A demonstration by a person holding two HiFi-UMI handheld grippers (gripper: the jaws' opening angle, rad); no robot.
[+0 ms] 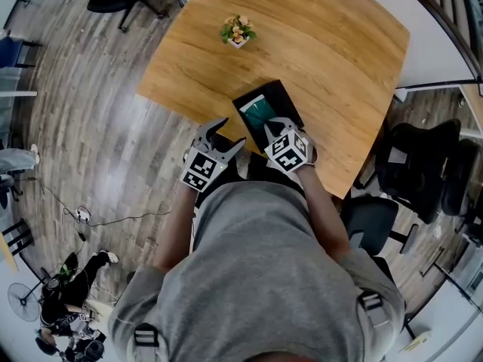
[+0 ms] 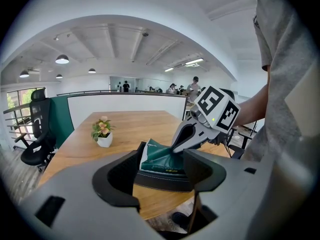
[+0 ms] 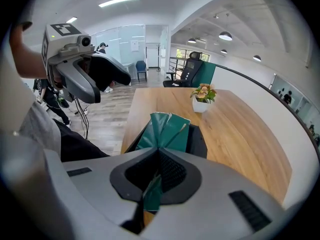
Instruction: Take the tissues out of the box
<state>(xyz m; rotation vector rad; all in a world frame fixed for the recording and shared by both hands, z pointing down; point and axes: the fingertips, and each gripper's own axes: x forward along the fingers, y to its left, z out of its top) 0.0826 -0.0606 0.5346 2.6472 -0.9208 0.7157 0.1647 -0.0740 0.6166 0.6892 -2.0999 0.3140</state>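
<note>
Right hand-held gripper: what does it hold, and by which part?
The right hand-held gripper pinches the green tissue pack by a fold of its top wrapper.

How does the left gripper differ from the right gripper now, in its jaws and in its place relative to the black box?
Jaws: the left gripper has its jaws apart, with nothing pressed between them; the right gripper has its jaws shut on the green tissue pack.
Place: the left gripper hangs beside the black box; the right gripper is over its opening.
Both point down toward the box.
</note>
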